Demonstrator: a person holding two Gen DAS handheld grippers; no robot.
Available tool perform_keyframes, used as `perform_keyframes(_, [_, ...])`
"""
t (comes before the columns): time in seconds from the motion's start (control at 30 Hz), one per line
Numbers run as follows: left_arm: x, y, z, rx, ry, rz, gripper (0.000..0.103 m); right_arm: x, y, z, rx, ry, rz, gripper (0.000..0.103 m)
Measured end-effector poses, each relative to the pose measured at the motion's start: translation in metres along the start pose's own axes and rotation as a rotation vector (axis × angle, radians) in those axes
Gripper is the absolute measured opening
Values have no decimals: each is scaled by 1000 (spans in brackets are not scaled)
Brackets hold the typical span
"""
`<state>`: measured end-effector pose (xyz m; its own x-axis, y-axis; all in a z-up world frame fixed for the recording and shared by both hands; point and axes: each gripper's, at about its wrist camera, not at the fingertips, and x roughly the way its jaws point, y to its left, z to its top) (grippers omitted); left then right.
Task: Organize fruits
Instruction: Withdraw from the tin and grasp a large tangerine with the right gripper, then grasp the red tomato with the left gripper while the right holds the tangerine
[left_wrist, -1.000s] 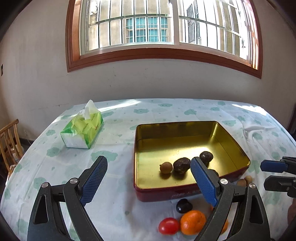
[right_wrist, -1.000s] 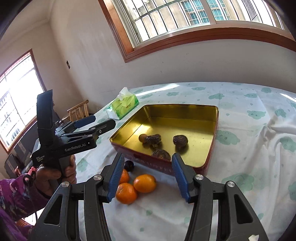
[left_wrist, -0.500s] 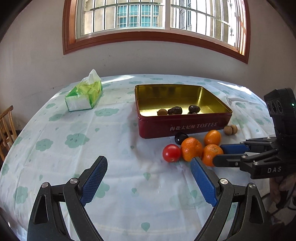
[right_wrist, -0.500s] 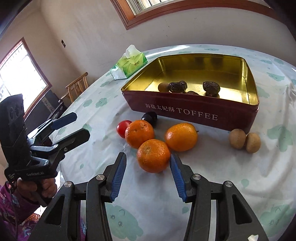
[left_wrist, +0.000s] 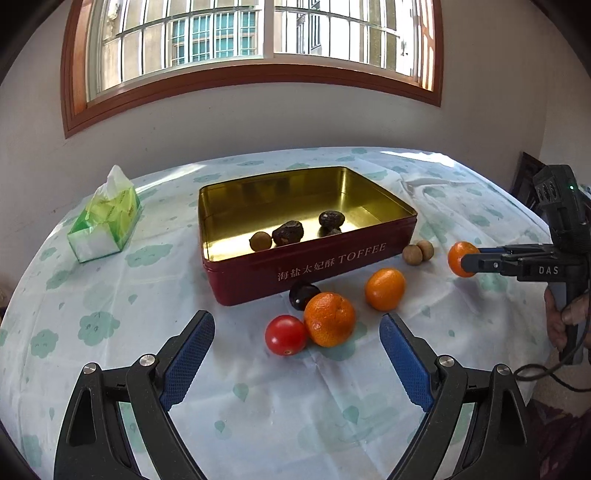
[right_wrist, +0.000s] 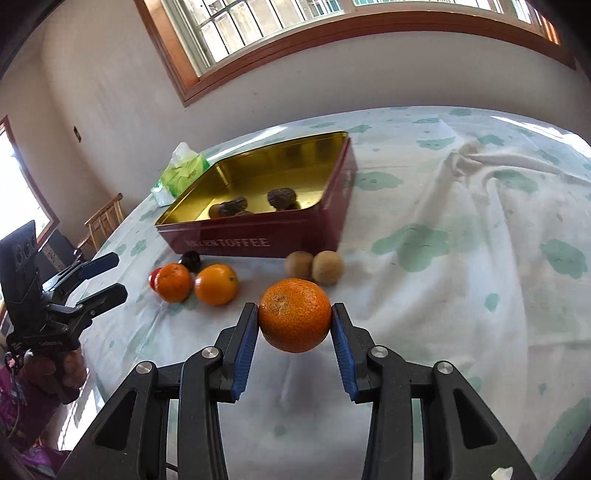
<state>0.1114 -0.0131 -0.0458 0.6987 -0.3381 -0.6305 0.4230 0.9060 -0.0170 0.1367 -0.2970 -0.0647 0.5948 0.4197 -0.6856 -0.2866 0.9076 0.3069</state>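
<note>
My right gripper (right_wrist: 294, 323) is shut on a mandarin (right_wrist: 294, 315) and holds it above the tablecloth; the same mandarin shows in the left wrist view (left_wrist: 457, 254). My left gripper (left_wrist: 297, 349) is open and empty, low in front of a cherry tomato (left_wrist: 286, 335), two more mandarins (left_wrist: 330, 319) (left_wrist: 385, 288) and a dark plum (left_wrist: 301, 293). The red toffee tin (left_wrist: 314, 269) holds several dark dates and one brown longan (left_wrist: 260, 242). Two brown longans (left_wrist: 418, 252) lie right of the tin.
A green tissue pack (left_wrist: 107, 218) stands left of the tin. The tablecloth bunches into folds (right_wrist: 498, 177) at the far right. A wooden chair (right_wrist: 104, 218) stands beyond the table's left edge. The wall with a window is behind the table.
My right gripper closed on the nearest mandarin and lifted it away to the right of the other fruit. My left gripper moved a little closer to the fruit group.
</note>
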Motion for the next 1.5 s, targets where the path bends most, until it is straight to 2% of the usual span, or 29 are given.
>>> perform_keyframes(0.07, [14, 2, 2, 70, 65, -105, 86, -4, -18, 2, 23, -6, -52, 37])
perform_keyframes(0.1, [19, 3, 3, 106, 99, -151, 76, -5, -24, 2, 33, -8, -58, 37])
perform_keyframes(0.13, [23, 3, 4, 150, 125, -177, 73, -5, -29, 2, 47, -8, -57, 37])
perform_keyframes(0.23, [28, 5, 5, 261, 183, -255, 73, 1, -38, 1, 94, 2, -33, 37])
perform_keyframes(0.33, [32, 8, 5, 339, 225, -280, 73, 3, -36, 1, 82, 7, -33, 37])
perform_keyframes(0.43, [33, 10, 6, 393, 211, -282, 72, 6, -33, 0, 78, 18, -33, 38])
perform_keyframes(0.5, [36, 11, 8, 411, 199, -304, 68, 7, -34, 0, 82, 20, -27, 38])
perform_keyframes(0.6, [42, 11, 8, 448, 188, -342, 59, 8, -36, 0, 101, 23, -12, 38])
perform_keyframes(0.63, [43, 13, 8, 457, 171, -352, 53, 8, -37, 0, 104, 22, -10, 38])
perform_keyframes(0.73, [50, 30, 11, 380, 154, -411, 47, 9, -35, 0, 95, 20, -16, 39])
perform_keyframes(0.8, [56, 35, 8, 331, 189, -415, 43, 9, -34, 0, 89, 19, -19, 40])
perform_keyframes(0.83, [58, 33, 3, 349, 222, -400, 42, 9, -33, 0, 88, 18, -18, 40])
perform_keyframes(0.9, [51, 24, -2, 394, 198, -354, 42, 9, -35, 0, 93, 16, -13, 40])
perform_keyframes(0.97, [48, 21, -4, 365, 192, -316, 41, 10, -35, 1, 95, 15, -11, 41])
perform_keyframes(1.03, [47, 22, -6, 277, 209, -286, 36, 10, -35, 1, 94, 15, -11, 41])
perform_keyframes(1.23, [39, 21, -15, -30, 200, -70, 35, 10, -34, 1, 88, 15, -14, 41])
perform_keyframes(1.37, [28, 23, -23, -210, 127, 5, 35, 11, -30, 1, 70, 16, -31, 41])
perform_keyframes(1.5, [27, 32, -28, -310, 98, 16, 37, 12, -28, 1, 63, 18, -36, 41])
